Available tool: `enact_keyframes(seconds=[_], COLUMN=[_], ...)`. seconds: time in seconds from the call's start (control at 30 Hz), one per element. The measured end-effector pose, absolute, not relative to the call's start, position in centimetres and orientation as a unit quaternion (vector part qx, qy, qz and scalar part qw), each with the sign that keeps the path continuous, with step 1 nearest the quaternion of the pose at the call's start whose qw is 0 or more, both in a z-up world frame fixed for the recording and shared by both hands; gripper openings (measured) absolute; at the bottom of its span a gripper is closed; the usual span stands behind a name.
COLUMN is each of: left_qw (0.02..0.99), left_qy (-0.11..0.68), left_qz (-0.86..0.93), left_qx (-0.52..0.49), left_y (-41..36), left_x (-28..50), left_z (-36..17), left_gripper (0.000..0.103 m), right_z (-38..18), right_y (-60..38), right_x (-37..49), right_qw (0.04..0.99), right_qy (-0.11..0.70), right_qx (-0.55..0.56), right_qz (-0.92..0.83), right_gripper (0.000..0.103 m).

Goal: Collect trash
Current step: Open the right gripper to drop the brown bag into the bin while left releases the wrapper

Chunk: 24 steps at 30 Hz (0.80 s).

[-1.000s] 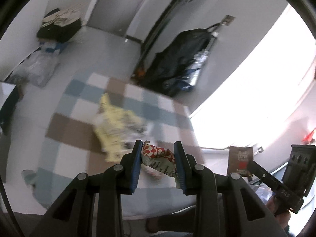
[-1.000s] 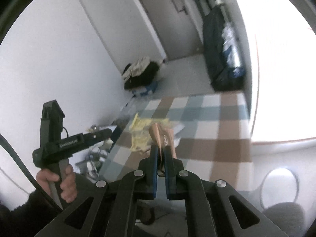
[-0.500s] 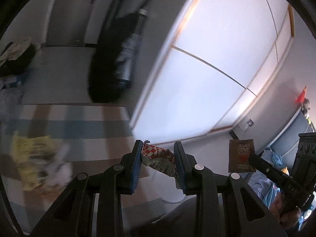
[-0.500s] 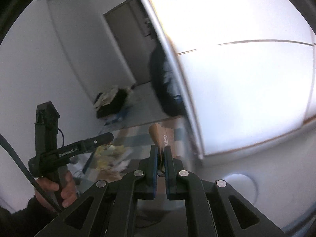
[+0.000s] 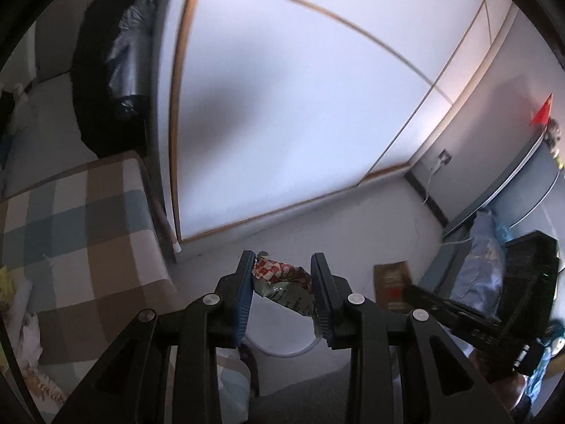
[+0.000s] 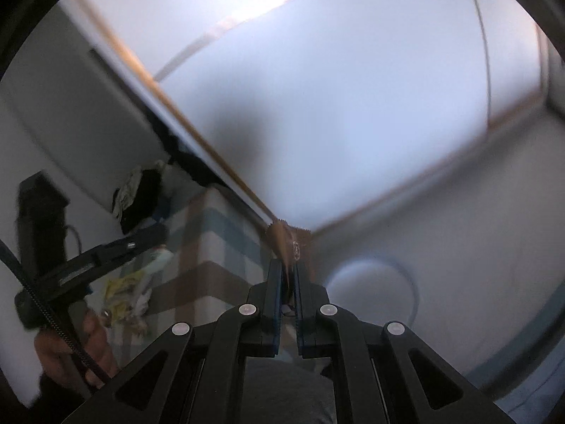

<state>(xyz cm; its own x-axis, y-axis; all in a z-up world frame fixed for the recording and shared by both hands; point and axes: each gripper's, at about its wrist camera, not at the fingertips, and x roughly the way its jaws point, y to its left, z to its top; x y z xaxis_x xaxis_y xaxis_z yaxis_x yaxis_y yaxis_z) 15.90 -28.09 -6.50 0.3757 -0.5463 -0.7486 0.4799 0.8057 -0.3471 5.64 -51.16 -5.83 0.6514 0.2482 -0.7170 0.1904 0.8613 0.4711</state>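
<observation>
My left gripper [image 5: 284, 265] is shut on a crumpled red-and-white checkered wrapper [image 5: 282, 281], held above a round white bin [image 5: 282, 335] on the floor. My right gripper [image 6: 289, 265] is shut on a flat brown packet [image 6: 287, 243], which also shows at the right of the left wrist view as the brown packet [image 5: 392, 282]. In the right wrist view the round white bin [image 6: 370, 289] lies just right of the fingertips. Yellow and white trash [image 6: 127, 293] lies on the checkered rug [image 6: 212, 247].
A large white sliding panel [image 5: 300, 106] fills the background. A black bag [image 5: 106, 70] stands by the wall at upper left. The checkered rug [image 5: 77, 219] spreads at left. Blue bedding and a dark box [image 5: 494, 254] sit at right. A hand [image 6: 70, 349] grips the left tool.
Both views have swung right, off the rug and its trash, toward the white panel and the bin. Each gripper has kept its hold on its piece of trash.
</observation>
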Motion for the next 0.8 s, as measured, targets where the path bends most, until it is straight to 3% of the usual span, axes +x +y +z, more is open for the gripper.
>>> enact_keyframes(seconds=[0.33,0.6,0.73,0.77,0.8], left_qw=[0.794,0.758,0.738,0.731,0.727], left_qy=[0.522,0.574,0.598,0.608,0.615], left_qz=[-0.312,-0.311,-0.311,-0.308,-0.305], left_qx=[-0.003,-0.005,-0.011,-0.016,-0.014], left_y=[-32.1,-34.6,-35.6,-35.9,-36.3], left_x=[17.7,19.1,19.5,19.8,20.1], left_z=[-10.9,-14.4,-15.7,-16.2,-16.7], left_gripper=[0.027,0.027,0.027,0.027,0.027], right_z=[-17.3,-22.7,-25.0,-25.6,-26.1], right_y=[-53.2,-54.5,-54.9,-55.3,-55.7], right_x=[10.2,11.3,12.1,12.1,12.0], right_qw=[0.792,0.759,0.744,0.737,0.731], right_qy=[0.513,0.543,0.564,0.571,0.573], right_qx=[0.331,0.359,0.358,0.361,0.370], right_qz=[0.004,0.010,-0.007,-0.015,-0.018], right_gripper=[0.006,0.010,0.020,0.033,0.036])
